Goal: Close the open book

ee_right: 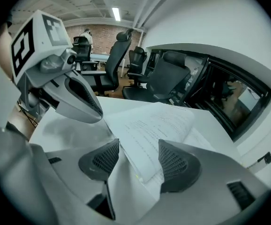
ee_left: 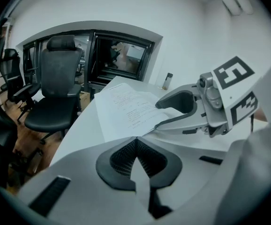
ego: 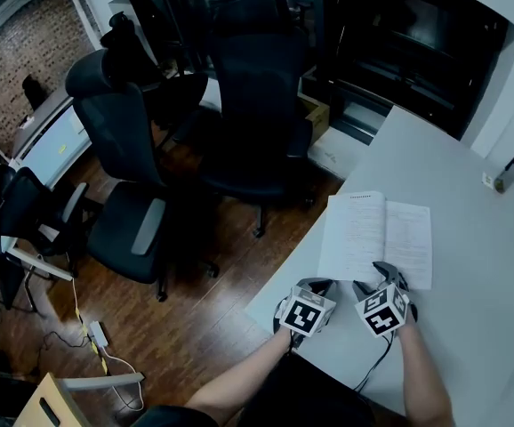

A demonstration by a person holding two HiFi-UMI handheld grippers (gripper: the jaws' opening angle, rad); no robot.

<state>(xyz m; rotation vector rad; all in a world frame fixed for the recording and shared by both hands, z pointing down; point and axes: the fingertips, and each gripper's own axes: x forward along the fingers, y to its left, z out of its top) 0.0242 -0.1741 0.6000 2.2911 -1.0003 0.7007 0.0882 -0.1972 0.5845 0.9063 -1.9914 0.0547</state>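
Right gripper view shows the right gripper [ee_right: 136, 159] open, its jaws either side of the near page edge of the open book [ee_right: 156, 123], which lies flat by the left edge of the table [ego: 479, 265]. The left gripper [ee_left: 136, 143] is closed and empty. Pinching one sheet alone could crease or tear it.

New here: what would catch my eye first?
An open book lies on the pale table near its edge. Two hand-held grippers sit at the book's near side: the right gripper open, with the page edge between its jaws, and the left gripper shut. Black office chairs crowd the wooden floor at left.
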